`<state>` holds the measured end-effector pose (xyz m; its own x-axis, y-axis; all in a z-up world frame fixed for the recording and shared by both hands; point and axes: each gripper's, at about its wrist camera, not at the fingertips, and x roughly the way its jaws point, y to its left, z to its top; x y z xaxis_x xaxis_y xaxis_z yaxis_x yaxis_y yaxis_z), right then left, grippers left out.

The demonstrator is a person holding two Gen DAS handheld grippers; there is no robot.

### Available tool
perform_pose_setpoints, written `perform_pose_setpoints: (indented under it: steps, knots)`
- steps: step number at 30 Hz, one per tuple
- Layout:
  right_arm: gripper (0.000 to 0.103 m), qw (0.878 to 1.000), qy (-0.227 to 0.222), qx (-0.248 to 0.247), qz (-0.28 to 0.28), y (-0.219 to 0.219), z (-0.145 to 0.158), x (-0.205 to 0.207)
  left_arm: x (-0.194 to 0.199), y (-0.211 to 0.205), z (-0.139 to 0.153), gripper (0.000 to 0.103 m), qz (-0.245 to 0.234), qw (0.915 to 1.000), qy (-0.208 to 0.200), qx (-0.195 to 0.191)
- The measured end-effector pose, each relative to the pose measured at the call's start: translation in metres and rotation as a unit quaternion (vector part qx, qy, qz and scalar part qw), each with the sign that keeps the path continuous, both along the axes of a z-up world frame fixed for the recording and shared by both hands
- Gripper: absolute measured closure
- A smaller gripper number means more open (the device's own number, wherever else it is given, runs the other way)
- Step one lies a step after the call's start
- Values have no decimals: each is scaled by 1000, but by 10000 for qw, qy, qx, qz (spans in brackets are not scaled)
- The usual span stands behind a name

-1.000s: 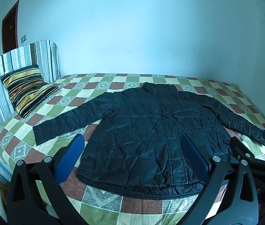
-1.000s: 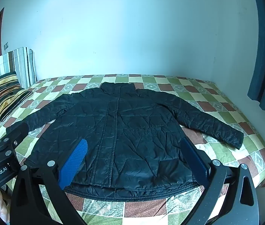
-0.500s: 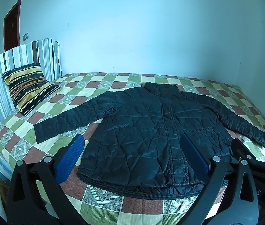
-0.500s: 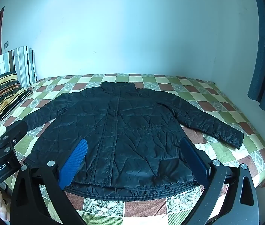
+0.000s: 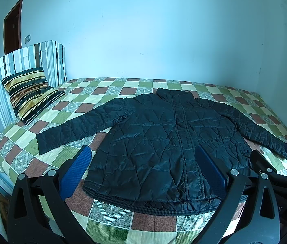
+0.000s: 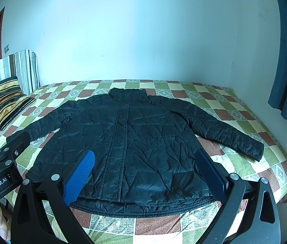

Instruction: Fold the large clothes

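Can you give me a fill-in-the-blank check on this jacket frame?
1. The black jacket lies spread flat on the ____.
2. Both sleeves are ____, not folded in.
3. The striped pillow leans against the striped ____.
4. The left gripper and right gripper are both ____.

Missing words: bed; spread out; headboard; open

A bed (image 5: 111, 221) in a green, cream and brown checked cover carries a dark quilted jacket (image 5: 163, 142) spread flat, sleeves out, and a striped pillow (image 5: 29, 93), apparently leaning on the headboard.
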<state>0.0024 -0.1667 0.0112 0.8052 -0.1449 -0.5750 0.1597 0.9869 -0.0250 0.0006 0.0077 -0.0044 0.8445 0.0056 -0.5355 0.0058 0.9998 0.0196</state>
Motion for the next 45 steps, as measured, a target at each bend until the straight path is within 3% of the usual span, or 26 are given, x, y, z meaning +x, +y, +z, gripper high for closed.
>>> perform_pose_setpoints:
  steps: [45]
  knots:
    - [5,10000,-1,-2,-2,2,1,1,-1,-1,-3,2,-1,10000,17,-3]
